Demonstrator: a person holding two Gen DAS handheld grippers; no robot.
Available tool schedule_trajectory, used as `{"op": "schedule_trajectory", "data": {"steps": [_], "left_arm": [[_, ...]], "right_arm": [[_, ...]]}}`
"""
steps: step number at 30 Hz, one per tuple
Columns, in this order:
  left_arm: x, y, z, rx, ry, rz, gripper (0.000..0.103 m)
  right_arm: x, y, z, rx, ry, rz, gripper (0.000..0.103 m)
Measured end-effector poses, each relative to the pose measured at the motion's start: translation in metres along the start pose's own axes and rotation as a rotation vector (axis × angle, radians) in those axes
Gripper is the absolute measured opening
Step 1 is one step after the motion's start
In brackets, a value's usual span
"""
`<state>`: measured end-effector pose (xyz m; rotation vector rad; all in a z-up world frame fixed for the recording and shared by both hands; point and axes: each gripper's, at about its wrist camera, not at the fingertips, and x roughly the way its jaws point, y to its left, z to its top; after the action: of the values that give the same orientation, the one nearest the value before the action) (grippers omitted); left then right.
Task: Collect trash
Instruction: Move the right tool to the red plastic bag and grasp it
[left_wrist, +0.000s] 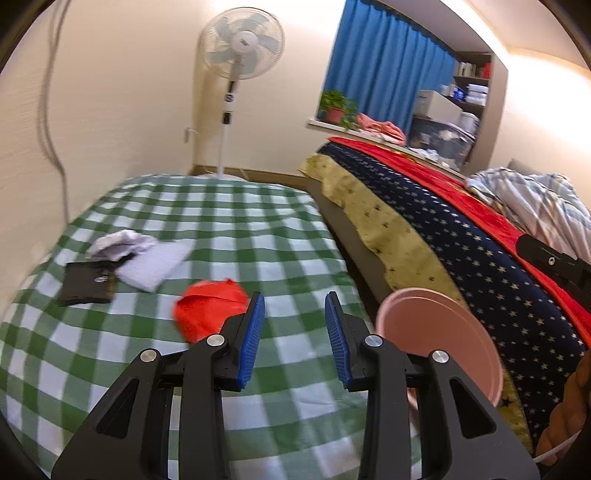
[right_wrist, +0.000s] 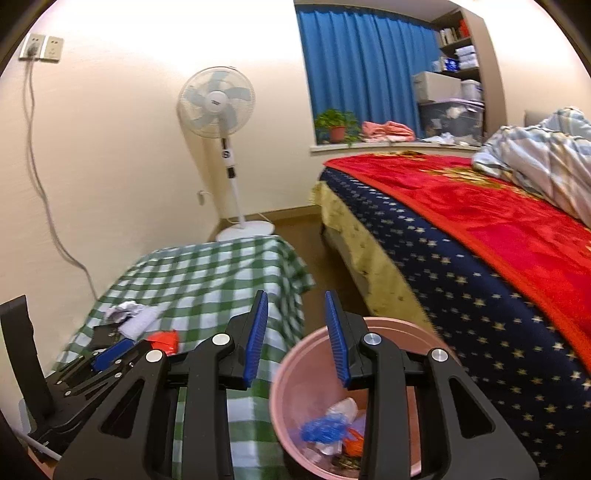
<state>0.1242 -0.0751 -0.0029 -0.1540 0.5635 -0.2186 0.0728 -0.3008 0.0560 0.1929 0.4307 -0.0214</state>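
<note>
The bed runs along the right of my right gripper. The checked table spreads ahead of my left gripper and sits left of the right one. The pink bin is just below the right gripper, with blue and orange scraps already inside; from the left gripper its rim shows close on the right. A red wrapper lies just ahead-left of the left gripper's fingertips. Farther left are white tissue and a black pouch. Both grippers stand partly parted, holding nothing.
</note>
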Motion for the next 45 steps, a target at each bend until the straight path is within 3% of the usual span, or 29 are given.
{"op": "schedule_trajectory", "data": {"steps": [7, 15, 17, 19, 25, 32, 40, 43, 45], "left_arm": [[-0.003, 0.037, 0.001, -0.030, -0.028, 0.105, 0.034], [-0.006, 0.080, 0.003, -0.093, -0.045, 0.214, 0.024], [-0.006, 0.088, 0.004, -0.099, -0.047, 0.236, 0.024], [-0.007, 0.094, 0.005, -0.104, -0.052, 0.254, 0.022], [-0.008, 0.117, 0.010, -0.142, -0.064, 0.308, 0.022], [0.001, 0.135, 0.017, -0.167, -0.062, 0.337, 0.022], [0.024, 0.146, 0.030, -0.157, -0.042, 0.321, 0.022], [0.035, 0.149, 0.035, -0.149, -0.027, 0.324, 0.028], [0.043, 0.150, 0.038, -0.138, -0.011, 0.327, 0.053]], "right_arm": [[0.024, 0.031, -0.004, -0.026, -0.001, 0.087, 0.033], [0.056, 0.069, -0.015, -0.076, 0.036, 0.195, 0.033], [0.066, 0.080, -0.020, -0.090, 0.057, 0.226, 0.038], [0.074, 0.090, -0.024, -0.097, 0.074, 0.248, 0.050], [0.106, 0.119, -0.040, -0.118, 0.163, 0.297, 0.065], [0.141, 0.134, -0.055, -0.102, 0.266, 0.328, 0.071], [0.176, 0.143, -0.071, -0.076, 0.400, 0.364, 0.077], [0.183, 0.146, -0.073, -0.074, 0.427, 0.364, 0.077], [0.187, 0.148, -0.074, -0.070, 0.444, 0.365, 0.077]]}}
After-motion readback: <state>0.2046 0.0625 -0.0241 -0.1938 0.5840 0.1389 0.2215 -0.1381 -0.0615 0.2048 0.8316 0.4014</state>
